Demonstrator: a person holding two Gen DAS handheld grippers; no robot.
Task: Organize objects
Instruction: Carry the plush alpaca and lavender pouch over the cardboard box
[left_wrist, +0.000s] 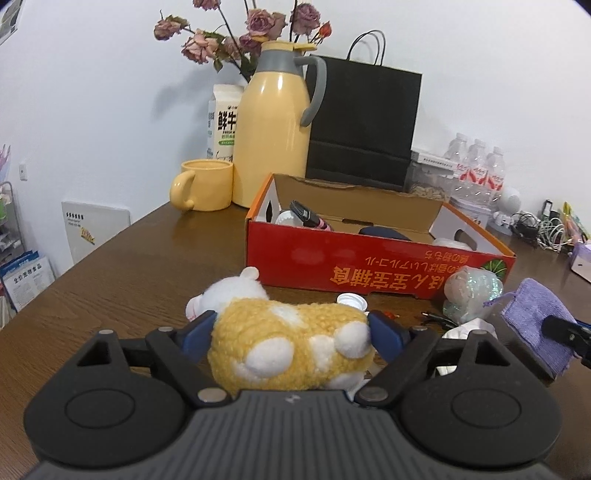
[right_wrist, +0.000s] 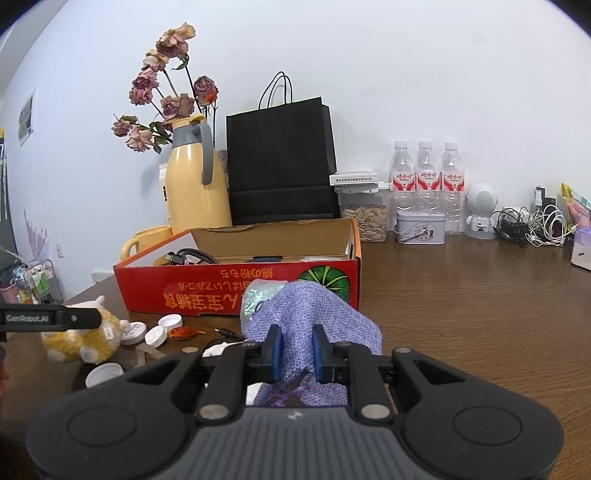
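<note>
My left gripper (left_wrist: 291, 325) is shut on a yellow and white plush toy (left_wrist: 291, 343), held low over the brown table in front of the red cardboard box (left_wrist: 369, 266). The toy also shows in the right wrist view (right_wrist: 83, 338). My right gripper (right_wrist: 296, 341) is shut on a purple cloth pouch (right_wrist: 314, 314), which also shows in the left wrist view (left_wrist: 535, 321). The open box (right_wrist: 236, 291) holds a cable, a dark item and white items. A shiny iridescent ball (left_wrist: 469, 291) lies beside the box.
White bottle caps (right_wrist: 155, 334), an orange leaf-like piece (right_wrist: 183, 332) and a small cable lie on the table (right_wrist: 480, 314) before the box. Behind stand a yellow jug (left_wrist: 273, 122), yellow mug (left_wrist: 203, 184), black paper bag (left_wrist: 364, 118), water bottles (right_wrist: 426, 177), a tin (right_wrist: 421, 227) and chargers.
</note>
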